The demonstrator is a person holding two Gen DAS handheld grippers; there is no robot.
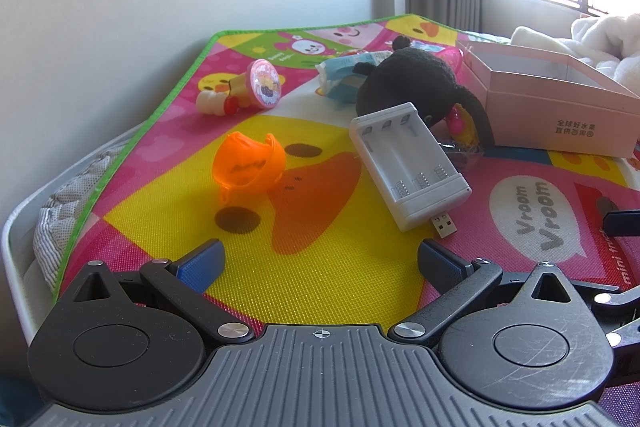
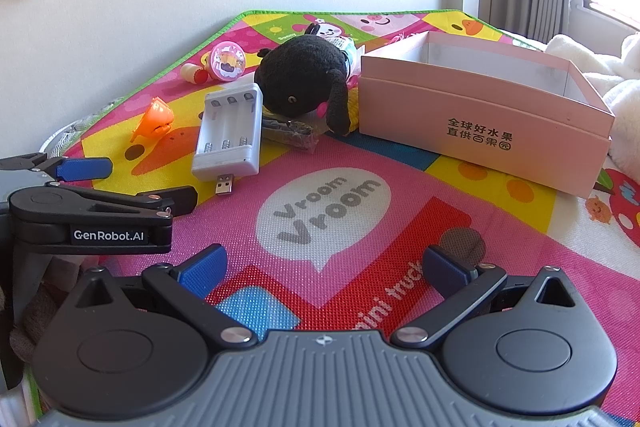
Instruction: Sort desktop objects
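Tools, left [image 1: 320, 259] and right [image 2: 322, 267], spread wide over bare mat [image 2: 400, 227] reading "Vroom Vroom"; charger [image 2: 228, 135], toys and pink box [image 2: 480, 131] crowd the far edge.

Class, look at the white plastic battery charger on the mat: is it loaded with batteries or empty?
Empty. The white plastic battery charger shows bare slots with exposed springs in both views; no batteries sit in it.
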